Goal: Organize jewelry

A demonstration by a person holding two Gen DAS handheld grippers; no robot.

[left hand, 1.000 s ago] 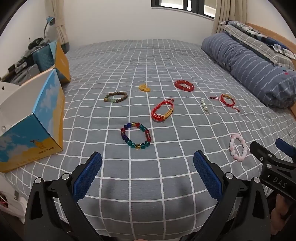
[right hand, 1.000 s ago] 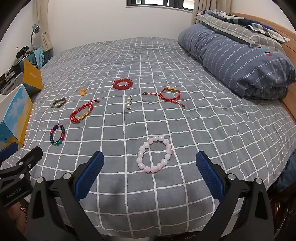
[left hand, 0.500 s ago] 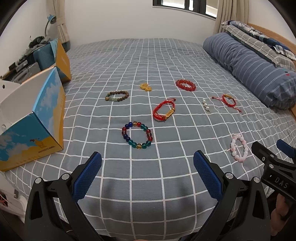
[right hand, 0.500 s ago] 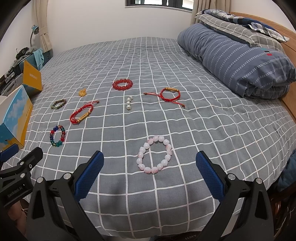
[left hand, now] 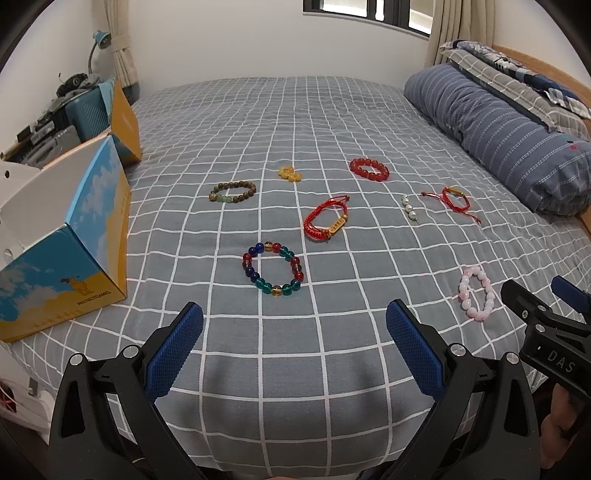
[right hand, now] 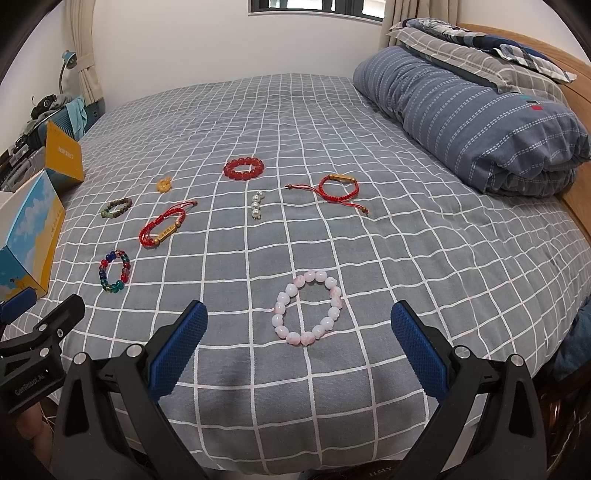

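Two sets of tongs hover at the near edge of the grey checked bedspread (right hand: 424, 229), both spread wide and holding nothing: my left gripper (left hand: 294, 341) and my right gripper (right hand: 299, 343). Straight ahead of my right one, between its blue pads (right hand: 417, 347), the pale pink round-bead bracelet (right hand: 308, 308) lies flat as an open ring, so I judge that hand nearer to it. Ahead of my left lies the multicoloured glass-bead bracelet (left hand: 272, 267), with the open blue-and-yellow cardboard box (left hand: 79, 236) on its left.

Soft, even daylight falls from the window (left hand: 369, 14) beyond the bed (left hand: 295, 122); shadows faint, focus sharp, fisheye bending and black corners.
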